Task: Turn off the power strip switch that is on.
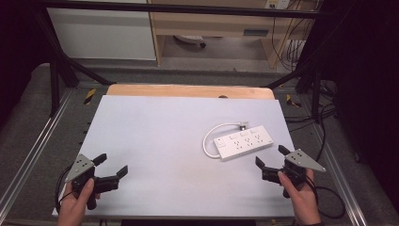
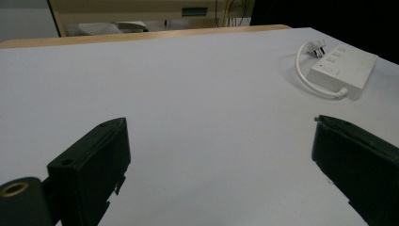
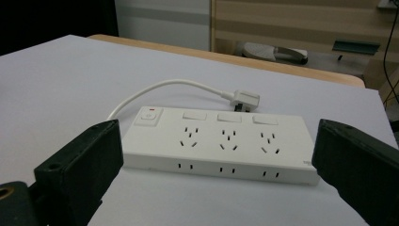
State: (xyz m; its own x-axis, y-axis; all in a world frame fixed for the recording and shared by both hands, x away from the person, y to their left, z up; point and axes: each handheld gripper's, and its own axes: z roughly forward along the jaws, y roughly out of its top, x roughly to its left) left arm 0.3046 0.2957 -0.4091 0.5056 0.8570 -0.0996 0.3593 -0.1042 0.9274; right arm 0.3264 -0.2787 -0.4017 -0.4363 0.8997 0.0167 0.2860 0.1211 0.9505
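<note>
My left tongs (image 1: 112,164) gape empty at the table's (image 1: 164,136) near left corner; my right tongs (image 1: 270,157), wide open and empty, face the power strip (image 1: 243,142) by the right edge.

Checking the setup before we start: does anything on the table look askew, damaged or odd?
Nothing stands out. The white power strip lies flat on the table, slightly angled, its cord looped with the plug unplugged beside it.
</note>
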